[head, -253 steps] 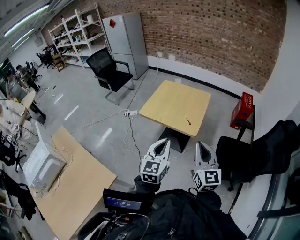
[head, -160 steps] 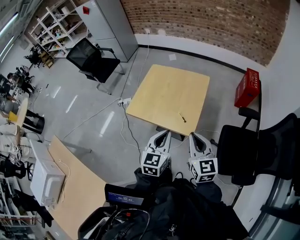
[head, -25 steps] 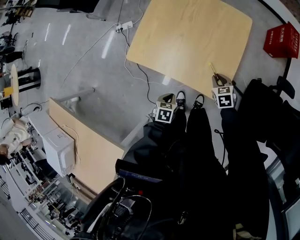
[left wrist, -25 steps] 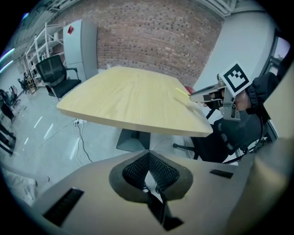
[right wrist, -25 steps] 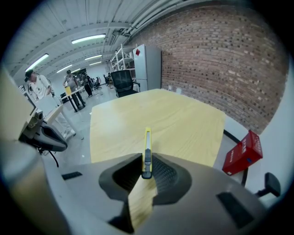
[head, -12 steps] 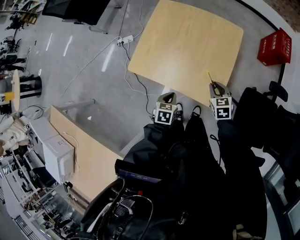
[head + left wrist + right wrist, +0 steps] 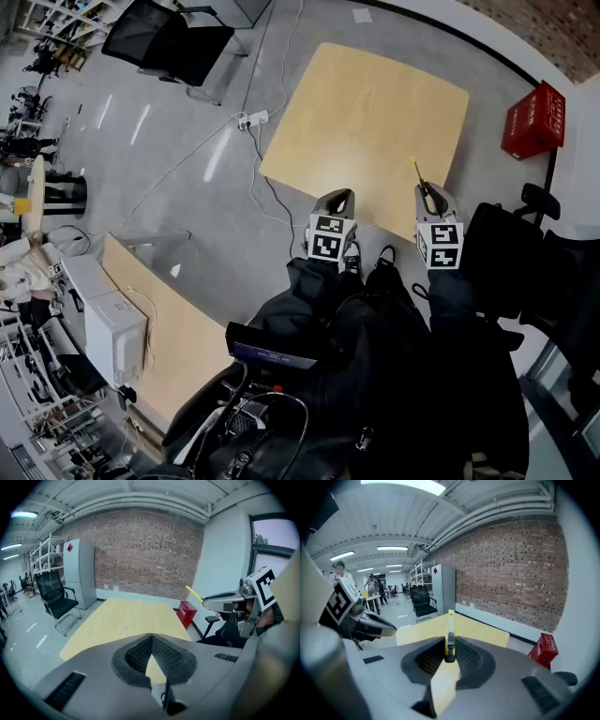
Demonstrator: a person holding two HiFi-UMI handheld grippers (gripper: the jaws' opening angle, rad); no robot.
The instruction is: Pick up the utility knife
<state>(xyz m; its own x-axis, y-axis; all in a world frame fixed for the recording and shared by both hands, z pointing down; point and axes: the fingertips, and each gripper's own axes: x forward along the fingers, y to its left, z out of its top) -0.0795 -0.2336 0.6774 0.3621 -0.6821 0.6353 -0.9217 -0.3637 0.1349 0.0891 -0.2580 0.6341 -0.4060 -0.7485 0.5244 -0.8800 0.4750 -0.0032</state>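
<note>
While the right hand-held gripper clamps the utility knife, left hand-held gripper closed.

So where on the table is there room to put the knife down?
Nearly everywhere. The table top is bare from its far edge, near the red crate, to the near edge. Only the near edge is busy: the left gripper and the right gripper, holding the utility knife, are there. Black chairs crowd the floor on the right.
</note>
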